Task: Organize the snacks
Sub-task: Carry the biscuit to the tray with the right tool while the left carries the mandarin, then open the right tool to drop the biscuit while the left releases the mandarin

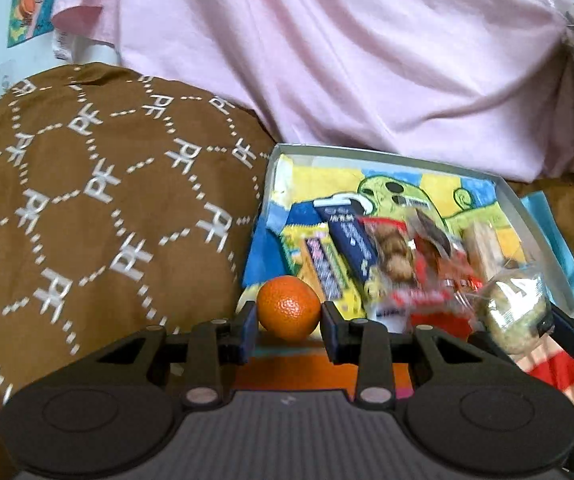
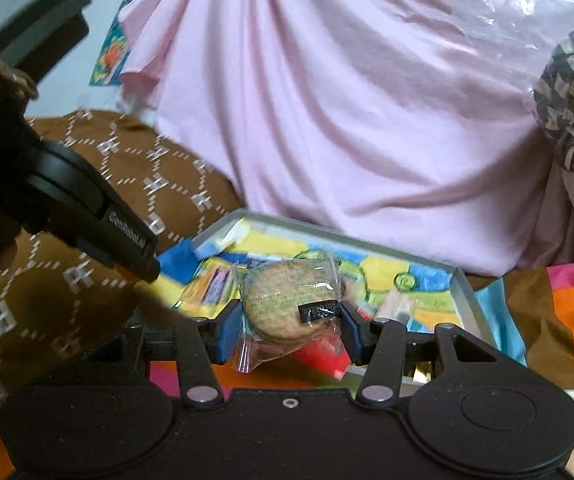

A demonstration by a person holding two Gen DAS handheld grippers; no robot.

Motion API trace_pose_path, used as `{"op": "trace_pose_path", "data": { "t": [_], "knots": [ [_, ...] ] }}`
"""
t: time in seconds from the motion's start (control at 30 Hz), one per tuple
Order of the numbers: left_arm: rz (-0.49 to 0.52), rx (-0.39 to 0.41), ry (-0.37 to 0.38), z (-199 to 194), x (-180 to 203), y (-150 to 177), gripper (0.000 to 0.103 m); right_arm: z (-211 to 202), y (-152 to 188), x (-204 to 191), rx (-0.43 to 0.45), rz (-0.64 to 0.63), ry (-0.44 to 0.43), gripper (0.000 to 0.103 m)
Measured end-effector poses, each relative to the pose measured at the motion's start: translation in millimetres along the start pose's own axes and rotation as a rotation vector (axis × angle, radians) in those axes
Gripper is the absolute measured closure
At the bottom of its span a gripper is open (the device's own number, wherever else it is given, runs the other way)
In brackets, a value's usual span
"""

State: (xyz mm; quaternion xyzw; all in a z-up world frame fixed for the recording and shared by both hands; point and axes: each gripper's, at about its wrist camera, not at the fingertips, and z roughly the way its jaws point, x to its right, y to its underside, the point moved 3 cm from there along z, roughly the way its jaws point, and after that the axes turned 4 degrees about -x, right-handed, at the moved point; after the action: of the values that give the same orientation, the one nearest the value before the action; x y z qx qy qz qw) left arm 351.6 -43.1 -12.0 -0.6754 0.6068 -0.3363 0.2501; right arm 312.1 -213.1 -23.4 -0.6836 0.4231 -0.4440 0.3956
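snacks mid-frame: left gripper [image 1: 289, 322] clamped on orange [image 1: 289, 307], right gripper [image 2: 291, 326] clamped on wrapped cookie [image 2: 291, 300]; lower each into bare tray [image 2: 463, 292] space before loosening.

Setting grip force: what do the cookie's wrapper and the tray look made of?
Wrapper around the cookie: thin clear plastic film, glossy, crinkled, with glare. Tray: likely thin sheet metal or stiff card, matte grey rim, printed cartoon floor; can't tell which.
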Motion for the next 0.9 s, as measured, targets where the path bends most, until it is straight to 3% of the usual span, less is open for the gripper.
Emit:
{"op": "trace_pose_path", "data": {
  "t": [0.2, 0.4, 0.73, 0.9],
  "knots": [
    [0.024, -0.016, 0.024, 40, 17, -22, 0.066, 43, 0, 16, 0.025, 0.067, 0.008, 0.05],
    [0.041, -0.033, 0.032, 63, 21, -23, 0.066, 76, 9, 19, 0.008, 0.122, -0.017, 0.05],
    [0.057, -0.054, 0.032, 68, 19, -19, 0.066, 84, 16, 10, -0.002, 0.124, -0.037, 0.043],
    [-0.003, -0.064, 0.059, 68, 13, -20, 0.065, 83, 16, 9, 0.004, 0.118, -0.039, 0.035]
  ]
}}
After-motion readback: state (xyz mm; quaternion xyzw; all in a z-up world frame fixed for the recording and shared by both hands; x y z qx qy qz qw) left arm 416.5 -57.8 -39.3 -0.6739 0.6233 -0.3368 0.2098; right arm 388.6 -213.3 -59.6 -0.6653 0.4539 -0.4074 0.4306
